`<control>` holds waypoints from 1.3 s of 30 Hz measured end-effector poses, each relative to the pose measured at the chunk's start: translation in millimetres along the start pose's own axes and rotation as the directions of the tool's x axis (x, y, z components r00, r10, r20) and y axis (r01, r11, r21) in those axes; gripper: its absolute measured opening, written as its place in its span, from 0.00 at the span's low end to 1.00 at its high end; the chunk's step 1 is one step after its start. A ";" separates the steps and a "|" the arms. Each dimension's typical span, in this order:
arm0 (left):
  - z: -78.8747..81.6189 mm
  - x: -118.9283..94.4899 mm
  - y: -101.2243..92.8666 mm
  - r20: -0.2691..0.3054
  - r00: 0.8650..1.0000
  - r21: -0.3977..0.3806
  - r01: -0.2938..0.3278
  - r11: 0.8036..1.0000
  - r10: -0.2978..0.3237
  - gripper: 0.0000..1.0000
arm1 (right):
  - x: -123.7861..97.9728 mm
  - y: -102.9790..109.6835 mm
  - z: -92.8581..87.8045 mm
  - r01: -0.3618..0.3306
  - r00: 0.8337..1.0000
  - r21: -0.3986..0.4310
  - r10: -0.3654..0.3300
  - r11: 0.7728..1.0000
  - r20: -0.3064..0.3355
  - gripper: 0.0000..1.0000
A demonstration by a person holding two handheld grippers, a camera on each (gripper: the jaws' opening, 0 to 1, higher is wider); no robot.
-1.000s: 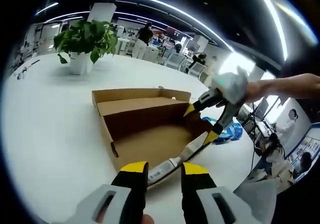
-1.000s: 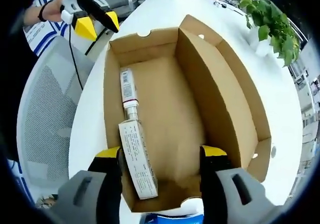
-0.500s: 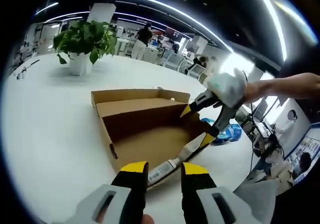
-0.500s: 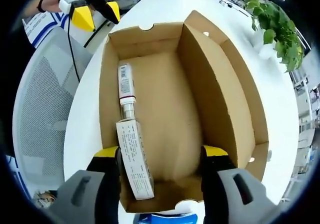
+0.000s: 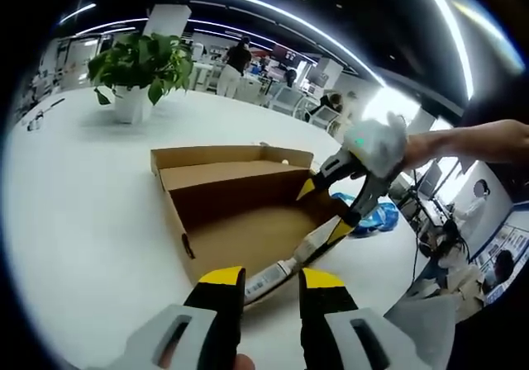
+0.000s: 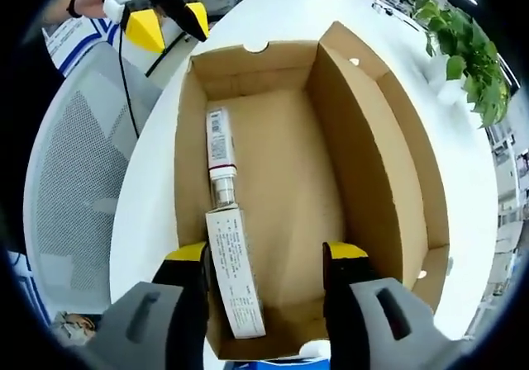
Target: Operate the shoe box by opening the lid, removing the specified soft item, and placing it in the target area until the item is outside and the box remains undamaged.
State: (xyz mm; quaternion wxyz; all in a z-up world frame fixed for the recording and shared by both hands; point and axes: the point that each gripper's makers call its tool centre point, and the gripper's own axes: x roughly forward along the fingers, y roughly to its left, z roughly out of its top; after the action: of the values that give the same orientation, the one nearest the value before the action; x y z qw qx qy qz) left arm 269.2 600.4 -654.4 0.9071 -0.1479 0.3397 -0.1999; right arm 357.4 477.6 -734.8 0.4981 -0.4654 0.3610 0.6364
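grey grippers (image 5: 271, 291) (image 6: 264, 263), yellow-tipped black jaws, blk wristband (image 6: 73, 3).

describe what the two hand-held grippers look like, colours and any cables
Each hand-held gripper has grey jaw bodies ending in yellow tips backed with black. The right hand-held gripper has a whitish-grey body with a small green light. The left hand-held gripper trails a thin black cable, and the hand holding it wears a dark wristband.

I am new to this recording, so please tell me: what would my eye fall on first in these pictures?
First comes the open brown cardboard shoe box on the round white table, its lid folded back. Along one inner wall lies a white tube, end to end with its long white printed carton. The right gripper hangs open over the box, and a green potted plant stands at the table's far edge.
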 end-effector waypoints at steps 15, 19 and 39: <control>1.9 -4.1 6.1 0.002 1.000 0.000 -0.012 1.000 0.012 0.26 | 22.4 3.8 -15.8 0.018 0.997 -0.022 -0.019 1.000 -0.076 0.34; 1.8 -2.0 4.9 0.003 1.000 -0.005 -0.010 1.000 0.010 0.26 | 30.4 9.8 -21.5 0.008 0.996 -0.012 -0.010 1.000 -0.090 0.23; 3.9 3.2 0.6 0.000 1.000 0.000 -0.004 1.000 0.004 0.26 | 18.0 4.4 -20.1 0.045 0.998 0.055 -0.043 0.997 -0.042 0.18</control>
State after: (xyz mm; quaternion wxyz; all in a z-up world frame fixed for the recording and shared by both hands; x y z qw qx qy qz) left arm 274.2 600.0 -653.5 0.9075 -0.1471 0.3402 -0.1979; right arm 356.5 463.3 -758.1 0.5173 -0.4723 0.3782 0.6052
